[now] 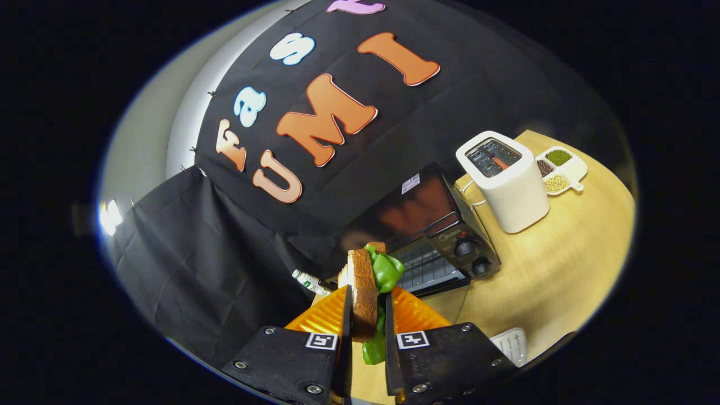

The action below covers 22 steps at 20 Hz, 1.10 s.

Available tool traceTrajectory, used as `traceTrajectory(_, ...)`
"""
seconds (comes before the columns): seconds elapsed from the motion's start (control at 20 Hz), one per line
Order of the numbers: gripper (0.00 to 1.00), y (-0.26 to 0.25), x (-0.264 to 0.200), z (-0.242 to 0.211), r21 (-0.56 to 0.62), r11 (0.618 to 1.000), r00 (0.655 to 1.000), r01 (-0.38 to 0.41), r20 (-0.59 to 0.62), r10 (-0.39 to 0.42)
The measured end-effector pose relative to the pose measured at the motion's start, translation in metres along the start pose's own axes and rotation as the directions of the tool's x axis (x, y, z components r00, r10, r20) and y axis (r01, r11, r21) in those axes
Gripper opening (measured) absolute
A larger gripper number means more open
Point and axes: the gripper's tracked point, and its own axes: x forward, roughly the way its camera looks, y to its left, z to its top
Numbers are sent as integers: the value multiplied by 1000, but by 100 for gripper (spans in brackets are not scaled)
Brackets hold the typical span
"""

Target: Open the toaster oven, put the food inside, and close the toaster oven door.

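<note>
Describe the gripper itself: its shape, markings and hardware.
The gripper has two flat, wedge-shaped fingers with ribbed inner faces. Each sits on a dark angular block fixed with round silver screws. A small square black-and-white marker is stuck on top of each block. No cables or sleeve are visible.

white toaster (509,188) | divided bean dish (562,167) just beside | wooden table (568,264)

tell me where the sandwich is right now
In the gripper view the sandwich is clamped between the gripper fingers, held up just short of the open toaster oven on the wooden table.
</note>
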Motion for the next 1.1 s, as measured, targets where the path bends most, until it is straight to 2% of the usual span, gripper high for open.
traceTrajectory(0.35,24,-9,44,-48,87,995,998,55,-20,-54)
traceTrajectory(0.65,24,-10,68,-58,130,987,994,92,39,-98)
traceTrajectory(0.9,24,-32,89,-57,289,941,974,179,83,-210)
traceTrajectory(1.0,24,-29,90,-42,321,931,966,174,128,-224)
traceTrajectory(1.1,24,-33,92,-45,345,918,963,194,113,-246)
